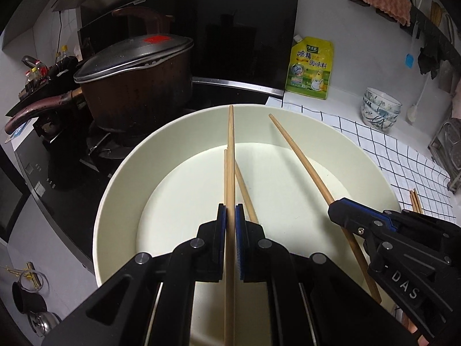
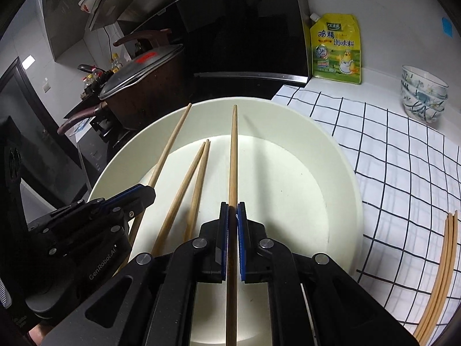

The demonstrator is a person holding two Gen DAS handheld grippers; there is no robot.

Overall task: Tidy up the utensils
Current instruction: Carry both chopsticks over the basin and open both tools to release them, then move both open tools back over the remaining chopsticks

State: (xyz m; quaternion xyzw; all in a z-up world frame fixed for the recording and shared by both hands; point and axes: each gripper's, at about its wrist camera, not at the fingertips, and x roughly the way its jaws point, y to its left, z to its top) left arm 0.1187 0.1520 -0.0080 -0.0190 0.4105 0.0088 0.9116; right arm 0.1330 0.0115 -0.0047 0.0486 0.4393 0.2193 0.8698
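A large cream bowl (image 1: 121, 196) (image 2: 340, 173) stands on a checked cloth beside the stove. My left gripper (image 1: 230, 210) is shut on a wooden chopstick (image 1: 230, 144) held over the bowl; it also shows at the left of the right wrist view (image 2: 144, 194), with its chopstick (image 2: 170, 147). My right gripper (image 2: 232, 210) is shut on another chopstick (image 2: 234, 150) over the bowl; it shows at the right of the left wrist view (image 1: 338, 209), with its chopstick (image 1: 299, 155). Two more chopsticks (image 2: 196, 173) lie inside the bowl.
A lidded brown pot (image 1: 135, 77) sits on the stove to the left. A yellow seasoning pouch (image 1: 312, 66) and stacked patterned bowls (image 2: 423, 95) stand at the back right. Several chopsticks (image 2: 443, 271) lie on the checked cloth (image 2: 403, 158) at the right.
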